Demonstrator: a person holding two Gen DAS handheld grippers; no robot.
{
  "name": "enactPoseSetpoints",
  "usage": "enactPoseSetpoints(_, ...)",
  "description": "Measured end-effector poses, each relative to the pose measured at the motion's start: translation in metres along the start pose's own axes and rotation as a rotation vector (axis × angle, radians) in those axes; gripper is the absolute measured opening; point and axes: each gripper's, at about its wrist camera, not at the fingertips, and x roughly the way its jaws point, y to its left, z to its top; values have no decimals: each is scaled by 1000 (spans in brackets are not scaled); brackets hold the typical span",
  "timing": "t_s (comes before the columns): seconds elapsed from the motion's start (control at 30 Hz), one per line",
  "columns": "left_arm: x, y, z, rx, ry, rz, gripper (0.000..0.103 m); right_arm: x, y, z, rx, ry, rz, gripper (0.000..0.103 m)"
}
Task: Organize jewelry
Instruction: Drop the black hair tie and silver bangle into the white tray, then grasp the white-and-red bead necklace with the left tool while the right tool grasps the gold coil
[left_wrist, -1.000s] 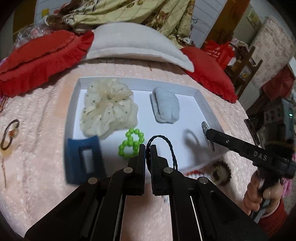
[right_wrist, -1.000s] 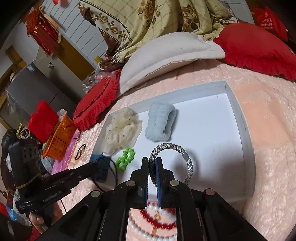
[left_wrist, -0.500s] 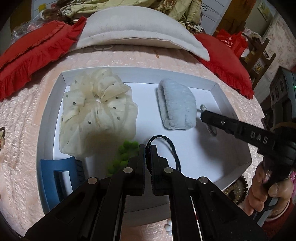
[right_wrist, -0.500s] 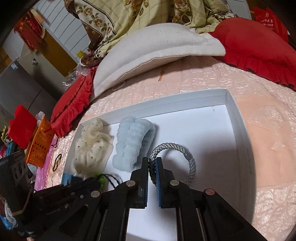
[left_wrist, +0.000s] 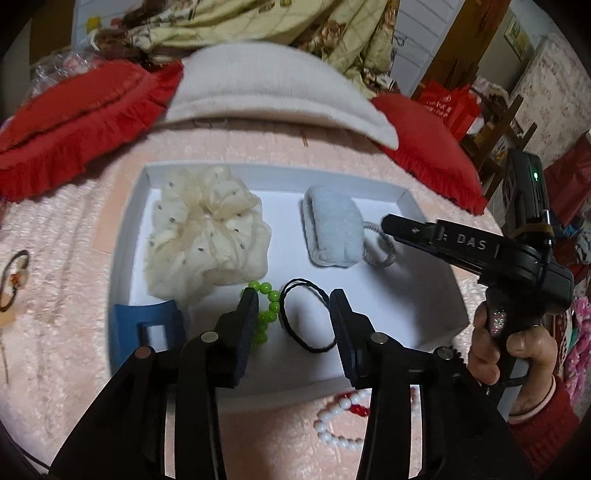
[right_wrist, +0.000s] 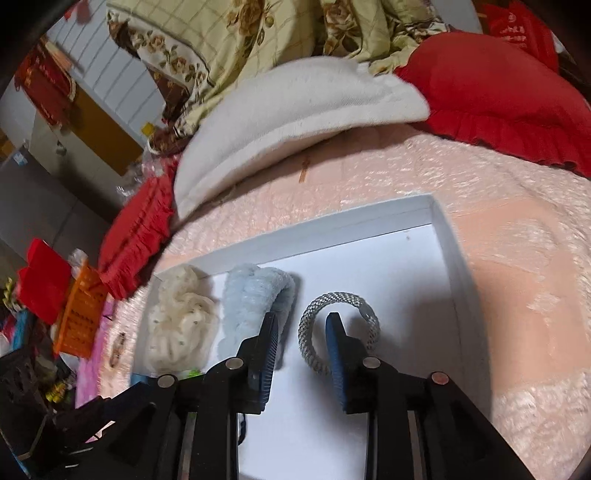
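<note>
My left gripper (left_wrist: 293, 306) gapes wide over the black hair tie (left_wrist: 306, 317), lying flat between its fingers. My right gripper (right_wrist: 301, 332) gapes wide too; the silver bracelet (right_wrist: 338, 330) lies flat in the white tray (right_wrist: 448, 258).

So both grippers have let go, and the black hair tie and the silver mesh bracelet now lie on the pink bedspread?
Not quite. Both the left gripper and right gripper are open, but the black hair tie and silver mesh bracelet lie inside the white tray, as both wrist views show.

Legible text: "DAS", pale raised letters, on black side of right gripper (left_wrist: 391, 229), left wrist view. Red bag (left_wrist: 448, 107) in background: white print, unreadable. Orange basket (right_wrist: 79, 317): dark print, unreadable.
</note>
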Motion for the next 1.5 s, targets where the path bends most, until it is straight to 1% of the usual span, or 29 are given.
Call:
enactPoseSetpoints(0.1,-25,-7,-10,31,-48,10,39,-32,0,-7,-8,-41,24,25)
enactPoseSetpoints(0.2,-46,-15,-28,68,-81,26,39,-66,2,-23,-37,-76,40,25)
enactPoseSetpoints(0.3,-54,-21,-49,95,-78,49,39,-92,-4,-47,-67,-93,26,28)
enactPoseSetpoints(0.4,-46,-31,-68,130,-39,60,39,-109,-16,-78,-92,-94,-28,28)
enactPoseSetpoints(0.5,-28,-40,-83,146,12,63,39,-111,-27,-101,-105,-84,-69,28)
enactPoseSetpoints(0.63,-4,-51,-95,173,53,67,39,-110,-34,-122,-109,-59,-40,28)
enactPoseSetpoints(0.8,22,-56,-101,194,91,104,38,-94,-27,-132,-154,-28,-22,28)
enactPoseSetpoints(0.83,23,-56,-101,196,78,109,37,-90,-26,-134,-158,-21,-22,28)
enactPoseSetpoints(0.9,24,-57,-102,209,73,118,29,-84,-24,-137,-162,-17,-22,28)
enactPoseSetpoints(0.93,24,-56,-102,211,73,118,15,-80,-23,-138,-166,-14,-22,28)
enactPoseSetpoints(0.97,24,-54,-102,208,78,112,8,-78,-21,-139,-174,-12,-25,28)
enactPoseSetpoints(1.0,22,-52,-102,200,81,100,8,-75,-20,-140,-184,-11,-31,28)
enactPoseSetpoints(1.03,21,-48,-102,189,81,95,8,-73,-18,-141,-195,-11,-40,23)
enactPoseSetpoints(1.07,19,-44,-104,176,77,99,8,-71,-16,-142,-203,-7,-52,21)
enactPoseSetpoints(1.13,12,-33,-108,157,60,121,8,-67,-14,-145,-213,3,-83,13)
enactPoseSetpoints(1.17,8,-28,-111,153,52,139,8,-65,-14,-146,-213,8,-93,12)
enactPoseSetpoints(1.2,3,-22,-116,151,46,158,8,-65,-15,-146,-209,11,-95,12)
enactPoseSetpoints(1.27,-5,-14,-123,144,44,173,8,-69,-17,-149,-194,5,-89,11)
enactPoseSetpoints(1.37,-17,-3,-134,128,43,177,8,-79,-17,-155,-170,-13,-71,10)
enactPoseSetpoints(1.5,-25,5,-145,115,13,179,9,-97,-14,-164,-154,-40,-44,9)
